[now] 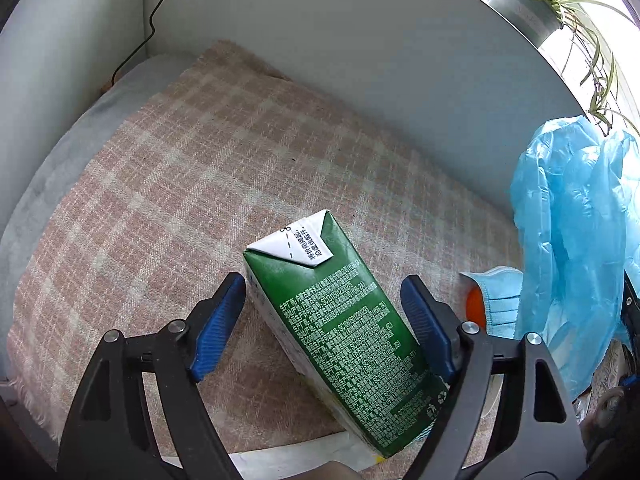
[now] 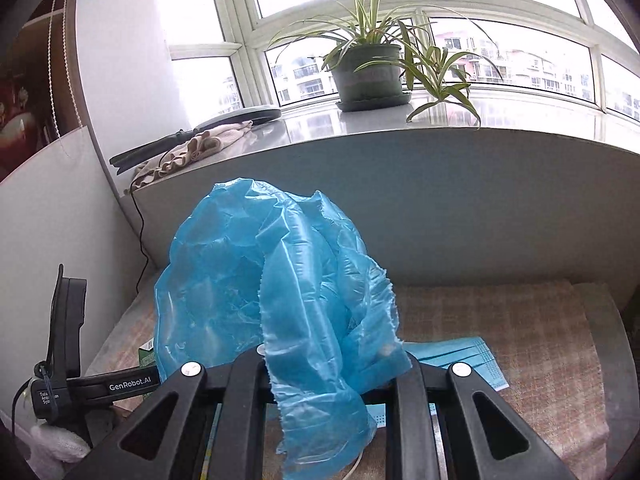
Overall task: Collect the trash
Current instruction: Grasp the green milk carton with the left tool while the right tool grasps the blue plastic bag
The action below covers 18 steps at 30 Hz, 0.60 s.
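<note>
A green drink carton point(image 1: 340, 320) lies tilted on the plaid blanket point(image 1: 180, 184), white folded end pointing away. My left gripper point(image 1: 324, 304) stands open around it, one blue pad point(image 1: 218, 324) on each side, with a thin gap showing at the left pad. A crumpled blue plastic bag point(image 2: 256, 288) hangs up from my right gripper point(image 2: 328, 364), which is shut on it; the film hides the fingertips. The same bag point(image 1: 572, 240) shows at the right of the left wrist view. A blue face mask point(image 2: 460, 356) lies on the blanket behind the bag, with something orange point(image 1: 474, 306) partly under it.
A grey wall panel point(image 2: 440, 208) rises behind the blanket, with a windowsill above holding a potted spider plant point(image 2: 368, 72) and a cloth point(image 2: 192, 152). A black cable point(image 1: 160, 20) runs down the corner. A white-gloved hand point(image 2: 52, 448) holds the left gripper's handle.
</note>
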Available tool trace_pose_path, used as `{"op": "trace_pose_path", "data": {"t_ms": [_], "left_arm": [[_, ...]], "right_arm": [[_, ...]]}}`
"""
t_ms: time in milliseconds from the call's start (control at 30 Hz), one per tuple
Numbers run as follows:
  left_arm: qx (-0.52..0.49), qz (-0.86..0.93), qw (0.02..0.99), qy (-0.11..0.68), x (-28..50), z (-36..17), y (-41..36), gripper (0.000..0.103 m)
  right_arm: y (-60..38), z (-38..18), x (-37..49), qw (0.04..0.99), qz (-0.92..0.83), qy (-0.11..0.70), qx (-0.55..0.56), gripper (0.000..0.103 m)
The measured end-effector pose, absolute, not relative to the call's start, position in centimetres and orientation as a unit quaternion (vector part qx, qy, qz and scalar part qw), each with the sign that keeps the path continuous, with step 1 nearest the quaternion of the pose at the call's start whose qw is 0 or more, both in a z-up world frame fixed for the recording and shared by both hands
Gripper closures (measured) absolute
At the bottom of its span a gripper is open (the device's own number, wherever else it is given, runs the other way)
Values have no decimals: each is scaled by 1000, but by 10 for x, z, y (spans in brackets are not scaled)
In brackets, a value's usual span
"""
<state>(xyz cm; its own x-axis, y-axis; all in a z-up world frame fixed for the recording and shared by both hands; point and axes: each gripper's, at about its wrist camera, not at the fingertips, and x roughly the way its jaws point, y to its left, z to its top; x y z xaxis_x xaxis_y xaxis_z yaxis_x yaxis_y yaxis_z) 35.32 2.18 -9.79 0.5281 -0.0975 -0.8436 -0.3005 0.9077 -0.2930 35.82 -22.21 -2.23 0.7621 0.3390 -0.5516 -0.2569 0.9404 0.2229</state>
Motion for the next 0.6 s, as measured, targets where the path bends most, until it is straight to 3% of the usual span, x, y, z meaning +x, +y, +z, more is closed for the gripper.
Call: {"op": "trace_pose_path", "data": {"t_ms": [67,167,300,600], "left_arm": [[-218,60,847,482,346,-99,22,22],[-215,46,852,475,340,-95,19,34],[-208,32,861,462,329,-82,12,59],[-200,15,883,425,304,-50,9,61]], "right_arm": [[-228,-21,355,936,160,306,75,88],[-237,-21,349,934,163,306,87,88],[-242,-20,341,933,167,305,93,88],[-254,-17,307,934,177,295,97,88]]}}
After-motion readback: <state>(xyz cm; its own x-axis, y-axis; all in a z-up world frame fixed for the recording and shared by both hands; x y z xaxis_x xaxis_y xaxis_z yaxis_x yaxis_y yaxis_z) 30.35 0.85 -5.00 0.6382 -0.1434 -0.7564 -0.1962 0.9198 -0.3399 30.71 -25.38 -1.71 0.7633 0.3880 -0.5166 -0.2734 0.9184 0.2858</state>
